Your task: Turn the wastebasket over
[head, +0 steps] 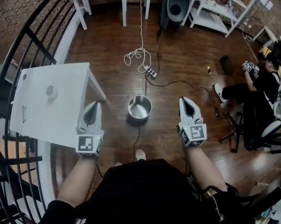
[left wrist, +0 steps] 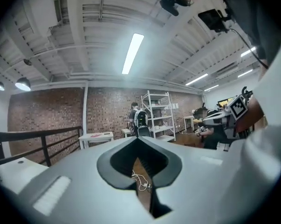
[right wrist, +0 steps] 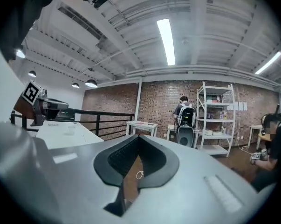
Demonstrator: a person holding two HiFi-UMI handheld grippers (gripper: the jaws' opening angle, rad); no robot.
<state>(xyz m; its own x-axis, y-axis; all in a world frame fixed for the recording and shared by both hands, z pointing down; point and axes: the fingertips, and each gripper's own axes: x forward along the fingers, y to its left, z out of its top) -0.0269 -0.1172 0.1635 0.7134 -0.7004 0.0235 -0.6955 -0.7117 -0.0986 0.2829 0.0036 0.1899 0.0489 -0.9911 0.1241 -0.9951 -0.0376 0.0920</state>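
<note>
Wastebasket [head: 140, 108] upright on wood floor [head: 107, 41], open end up, centred betw both grippers, touching neither. L gripper [head: 92, 111] jaws closed, empty, over the white table's [head: 51, 120] right edge. R gripper [head: 188, 107] jaws closed, empty, over bare floor. Clear floor right around the basket. Power strip [head: 151, 72] + cables just far of it. Railing [head: 10, 64] boxes the left side; seated person [head: 261, 92] on the right, well apart.

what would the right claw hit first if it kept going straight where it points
Nothing close: the right claw points level into free air. First in line looks like the small white table by the brick wall, though depth is unclear. The wastebasket sits lower, off that line.
</note>
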